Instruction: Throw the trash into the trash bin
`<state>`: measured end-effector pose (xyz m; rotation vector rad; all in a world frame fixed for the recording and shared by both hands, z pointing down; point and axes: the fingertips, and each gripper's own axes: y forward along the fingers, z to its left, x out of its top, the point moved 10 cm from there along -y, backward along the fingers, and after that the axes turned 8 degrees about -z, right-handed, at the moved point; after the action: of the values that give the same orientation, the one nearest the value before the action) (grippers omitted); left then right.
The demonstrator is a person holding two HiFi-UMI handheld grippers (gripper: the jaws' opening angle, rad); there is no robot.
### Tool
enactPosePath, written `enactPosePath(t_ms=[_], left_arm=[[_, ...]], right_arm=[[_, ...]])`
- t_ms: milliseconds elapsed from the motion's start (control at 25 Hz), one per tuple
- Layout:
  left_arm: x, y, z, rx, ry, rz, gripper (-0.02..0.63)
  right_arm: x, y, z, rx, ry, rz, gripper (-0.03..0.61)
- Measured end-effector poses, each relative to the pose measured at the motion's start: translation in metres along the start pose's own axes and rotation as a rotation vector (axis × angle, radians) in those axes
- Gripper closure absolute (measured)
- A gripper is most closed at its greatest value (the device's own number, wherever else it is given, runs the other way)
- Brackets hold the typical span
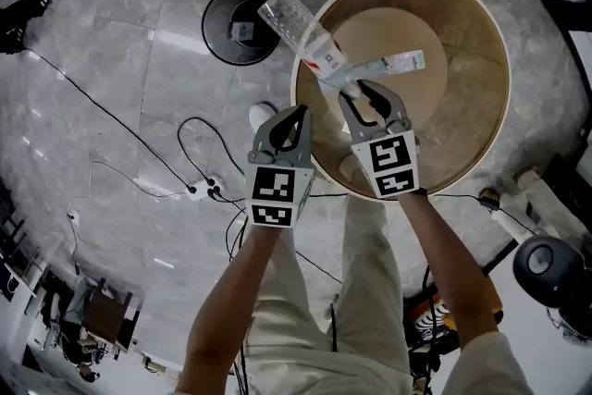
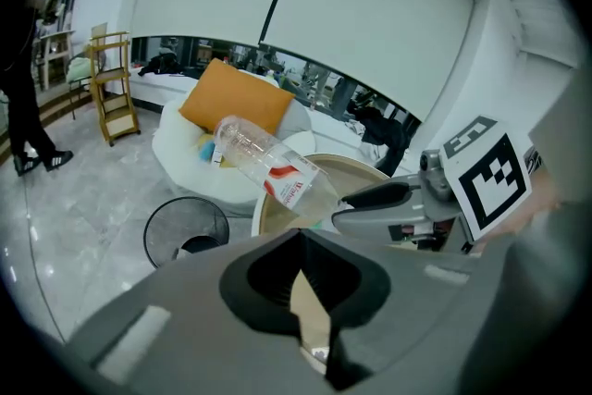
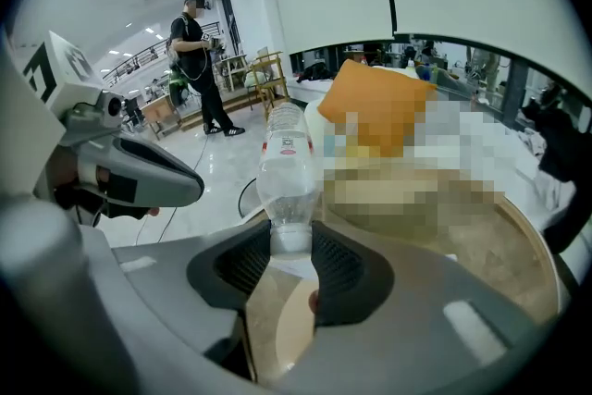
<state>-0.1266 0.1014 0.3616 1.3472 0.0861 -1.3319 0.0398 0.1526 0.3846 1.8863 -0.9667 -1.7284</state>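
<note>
Bottle (image 1: 298, 34) status: you had it picked up but not binned, so I'd call this roughly the halfway mark, with the grab done and the drop left to do. Going left to right in the head view, the black mesh trash bin (image 1: 242, 25) sat on the floor just off the table's upper-left edge, and nothing of the bottle was over its mouth yet. The bottle's base end hung out past the table rim, close beside the bin but short of it. Your left gripper (image 1: 298, 117) was next, down by the near-left rim, with its jaws closed together on nothing at all, so it was just along for the ride. Then your right gripper (image 1: 363, 93), clamped on the bottle's neck; its own view showed both pads pressed on the neck right under the shoulder. As for which way it pointed, the clear bottle stuck straight out along the right gripper's jaws, neck end in the grip and base end away from you. In the head view its long axis ran on a diagonal from the jaws up and left toward the bin, and the left gripper view showed it tilted with the base higher than the neck. Further right, on the round wooden table (image 1: 481, 134), a pale tube-like thing (image 1: 393, 64) lay flat. My guess is that's more trash for after you've got the bottle over the bin and let go.
</note>
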Motion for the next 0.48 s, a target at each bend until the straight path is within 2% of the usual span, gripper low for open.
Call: enactPosePath(t_ms=[480], left_arm=[[-0.001,-0.022,0.091,0.089,-0.067,-0.024,0.614]], right_arm=[[0.035,0.076,0.055,0.019,0.059,0.016,0.414]])
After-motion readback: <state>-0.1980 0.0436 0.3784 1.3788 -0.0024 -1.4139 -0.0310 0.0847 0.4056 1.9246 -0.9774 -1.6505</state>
